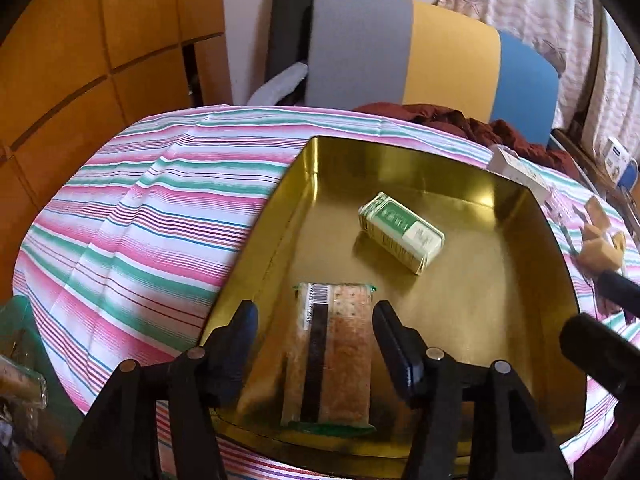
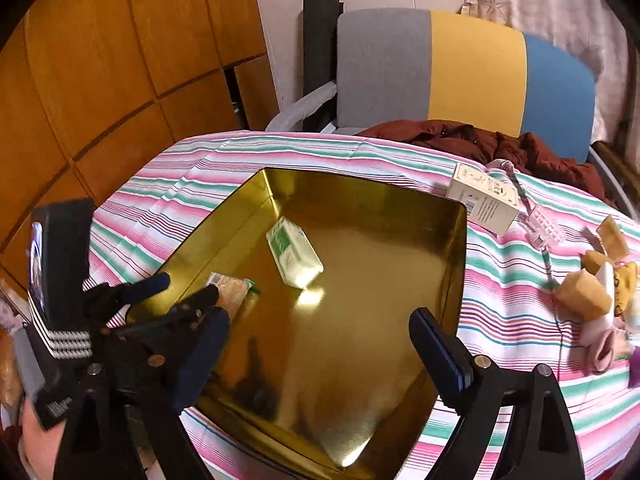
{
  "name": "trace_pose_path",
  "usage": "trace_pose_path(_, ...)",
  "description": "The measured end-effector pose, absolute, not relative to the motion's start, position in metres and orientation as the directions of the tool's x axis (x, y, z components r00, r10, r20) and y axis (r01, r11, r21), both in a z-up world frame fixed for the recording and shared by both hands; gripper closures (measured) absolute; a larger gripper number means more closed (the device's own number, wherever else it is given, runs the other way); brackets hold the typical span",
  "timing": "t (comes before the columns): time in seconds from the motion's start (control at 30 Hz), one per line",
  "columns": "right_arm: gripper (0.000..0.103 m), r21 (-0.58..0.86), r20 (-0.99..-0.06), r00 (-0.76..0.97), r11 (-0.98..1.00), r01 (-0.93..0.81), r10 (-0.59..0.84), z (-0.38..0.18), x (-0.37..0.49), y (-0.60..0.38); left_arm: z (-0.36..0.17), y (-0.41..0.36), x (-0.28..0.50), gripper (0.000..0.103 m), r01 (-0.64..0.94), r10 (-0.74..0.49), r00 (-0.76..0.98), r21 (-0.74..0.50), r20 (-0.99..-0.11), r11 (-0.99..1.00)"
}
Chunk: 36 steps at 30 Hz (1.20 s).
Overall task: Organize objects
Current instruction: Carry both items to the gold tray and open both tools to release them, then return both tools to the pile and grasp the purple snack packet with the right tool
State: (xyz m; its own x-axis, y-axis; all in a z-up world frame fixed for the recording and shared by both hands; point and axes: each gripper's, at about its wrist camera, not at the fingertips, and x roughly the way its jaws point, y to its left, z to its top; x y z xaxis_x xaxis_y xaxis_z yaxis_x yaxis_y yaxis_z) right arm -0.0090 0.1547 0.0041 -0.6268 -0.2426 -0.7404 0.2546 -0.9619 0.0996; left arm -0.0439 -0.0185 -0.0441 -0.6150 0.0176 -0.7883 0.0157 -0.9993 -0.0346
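Note:
A gold tin tray (image 1: 360, 160) lies on the striped tablecloth. Inside it are a green-and-white packet (image 1: 402, 232) and a clear cracker packet (image 1: 332, 352) with a barcode. My left gripper (image 1: 316, 328) is open and straddles the cracker packet, which lies flat on the tray floor with gaps to both pads. In the right wrist view the tray (image 2: 360, 196), the green packet (image 2: 294, 250) and the cracker packet (image 2: 236, 288) show again, with the left gripper (image 2: 176, 292) at the tray's left corner. My right gripper (image 2: 320, 348) is wide open above the bare tray floor, holding nothing.
Right of the tray lie a white carton (image 2: 484, 200), a clear pink item (image 2: 546, 226) and tan toy pieces (image 2: 588, 292). A dark red garment (image 2: 480, 140) is heaped at the far edge before a grey, yellow and blue chair (image 2: 472, 72). Wooden cabinets (image 2: 100, 80) stand left.

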Motion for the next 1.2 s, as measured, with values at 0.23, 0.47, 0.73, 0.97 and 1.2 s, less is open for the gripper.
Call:
trace_pose_path(0.23,0.011,0.060,-0.734,-0.647,-0.970,0.238,-0.204,0.009,-0.003,0.158,-0.033,-0.023,-0.039,0.042,0.032,0.037,-0.637,-0.075,-0.770,-0.997)
trace_pose_path(0.47,0.011,0.056,-0.727,-0.660,-0.974,0.219,-0.190,0.014,-0.001,0.165,-0.022,-0.020,-0.032,0.042,0.025,0.076,-0.659,-0.122,-0.748,-0.992)
trace_pose_path(0.73,0.011,0.065,-0.726,-0.664,-0.979,0.192,-0.179,0.015,0.000,0.182,-0.022,-0.003,-0.023,0.042,-0.020,0.123,-0.653,-0.145,-0.748,-0.989)
trace_pose_path(0.97,0.011,0.068,-0.724,-0.672,-0.986,0.154,-0.155,0.017,0.004,0.209,-0.024,0.017,-0.012,0.042,-0.069,0.167,-0.644,-0.160,-0.747,-0.985)
trace_pose_path(1.2,0.011,0.069,-0.730,-0.673,-0.993,0.096,-0.116,0.016,0.007,0.249,-0.020,0.048,0.003,0.042,-0.149,0.243,-0.653,-0.194,-0.717,-0.970)
